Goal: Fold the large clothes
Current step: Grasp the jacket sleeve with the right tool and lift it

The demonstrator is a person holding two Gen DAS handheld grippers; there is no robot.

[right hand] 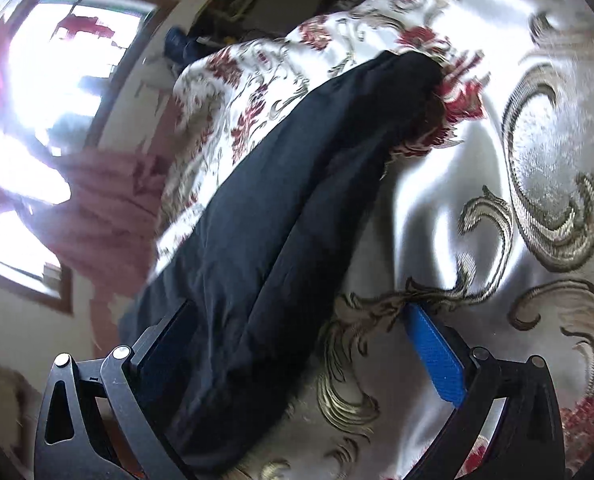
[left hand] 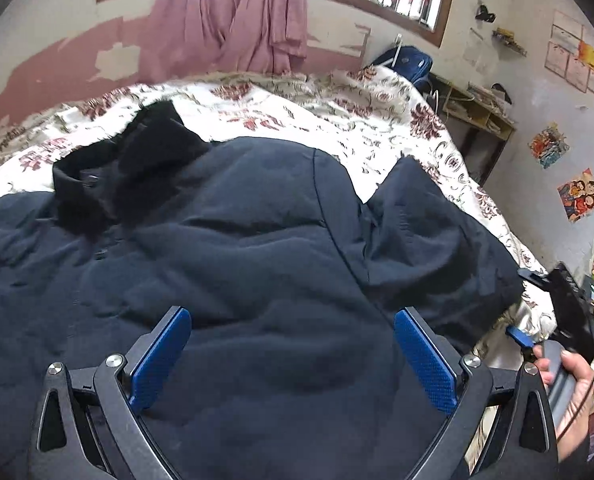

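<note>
A large dark navy coat with a black fur collar lies spread on a floral bedspread. My left gripper hovers over the coat's lower body, wide open, blue pads apart and holding nothing. At the right edge of the left wrist view a hand holds my right gripper by the bed's side, near the coat's right sleeve. In the right wrist view the right gripper is open, and the dark sleeve runs between its fingers, along the left finger. The view is tilted and blurred.
The bedspread fills the right wrist view. A pink curtain hangs under the window behind the bed. A wooden shelf and a blue bag stand at the bed's far right. Posters cover the right wall.
</note>
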